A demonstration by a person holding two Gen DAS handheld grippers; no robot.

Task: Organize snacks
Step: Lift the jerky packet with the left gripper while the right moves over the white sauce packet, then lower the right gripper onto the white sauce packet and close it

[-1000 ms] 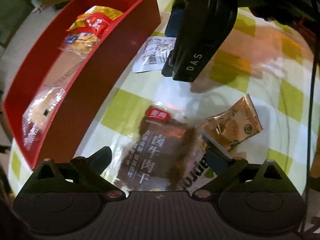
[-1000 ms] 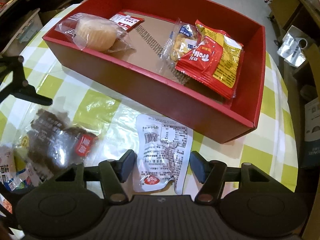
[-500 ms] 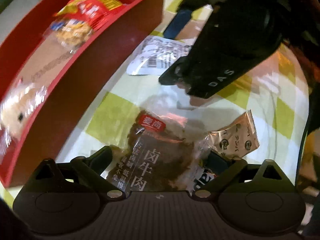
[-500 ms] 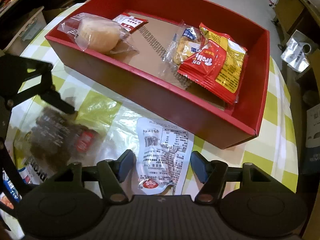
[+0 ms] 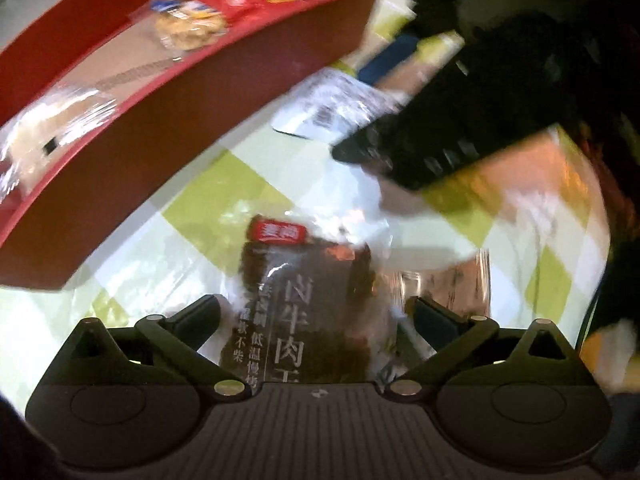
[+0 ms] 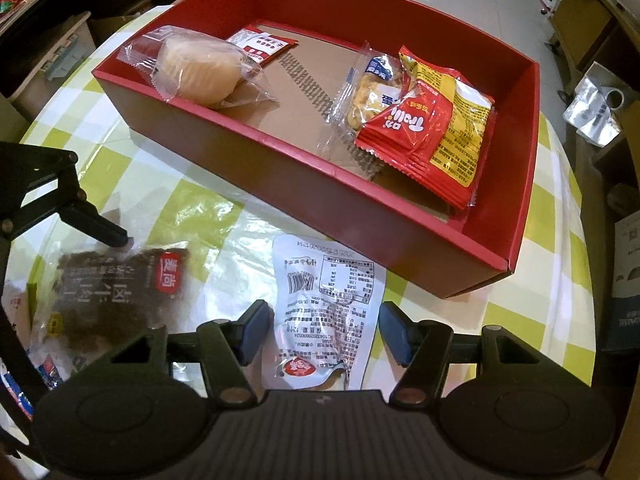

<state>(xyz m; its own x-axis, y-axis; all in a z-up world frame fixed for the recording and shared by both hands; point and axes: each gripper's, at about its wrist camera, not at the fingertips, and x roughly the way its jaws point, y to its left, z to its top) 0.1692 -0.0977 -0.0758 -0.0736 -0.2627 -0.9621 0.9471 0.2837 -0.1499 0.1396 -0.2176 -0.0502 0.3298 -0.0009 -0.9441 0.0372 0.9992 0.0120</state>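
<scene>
Four crinkly packets in red box

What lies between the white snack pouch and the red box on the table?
Only bare checkered tablecloth lies between the white pouch and the red box; the right wrist view shows this most clearly.

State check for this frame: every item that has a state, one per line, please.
red box: open-topped, partly filled.
white pouch: sealed, flat on the tablecloth, between the right claw fingers, not gripped.
beef jerky pack: sealed, on the tablecloth between the left claw fingers.
red and yellow packets: stacked in the box.
</scene>
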